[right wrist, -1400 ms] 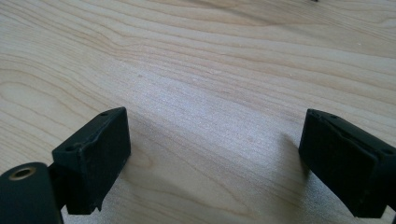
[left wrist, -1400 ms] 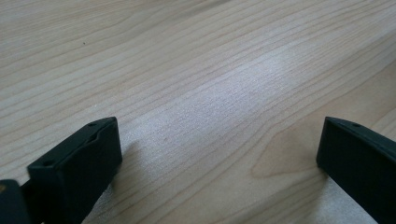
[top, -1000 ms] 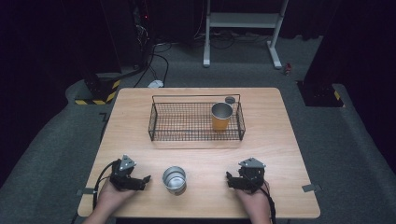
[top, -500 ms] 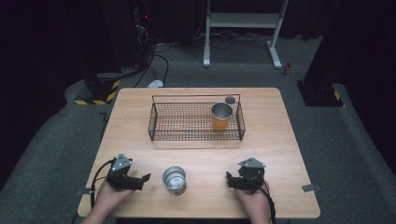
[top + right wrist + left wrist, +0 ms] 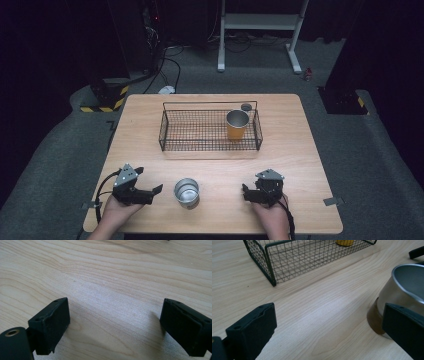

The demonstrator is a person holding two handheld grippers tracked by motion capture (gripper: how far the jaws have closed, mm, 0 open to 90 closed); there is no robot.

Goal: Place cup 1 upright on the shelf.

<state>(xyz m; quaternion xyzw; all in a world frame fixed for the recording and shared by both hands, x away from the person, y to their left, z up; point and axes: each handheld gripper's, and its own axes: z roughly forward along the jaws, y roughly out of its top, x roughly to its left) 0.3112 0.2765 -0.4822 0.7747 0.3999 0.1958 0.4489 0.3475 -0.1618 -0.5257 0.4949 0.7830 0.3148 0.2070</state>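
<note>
A steel cup stands upright on the wooden table near the front edge, between my two grippers. My left gripper rests to the cup's left, open, with its jaws pointing toward the cup. In the left gripper view the steel cup sits just past the right jaw, outside the gap of the left gripper. My right gripper lies to the cup's right, open. Bare wood lies between the spread jaws of the right gripper.
A black wire basket stands in the middle of the table with an orange cup upright in its right end. A small dark round object lies behind the basket. The basket's near corner shows ahead of the left gripper.
My left gripper has shifted slightly to the left and turned a little. The right gripper, the steel cup and the basket have stayed where they were.
</note>
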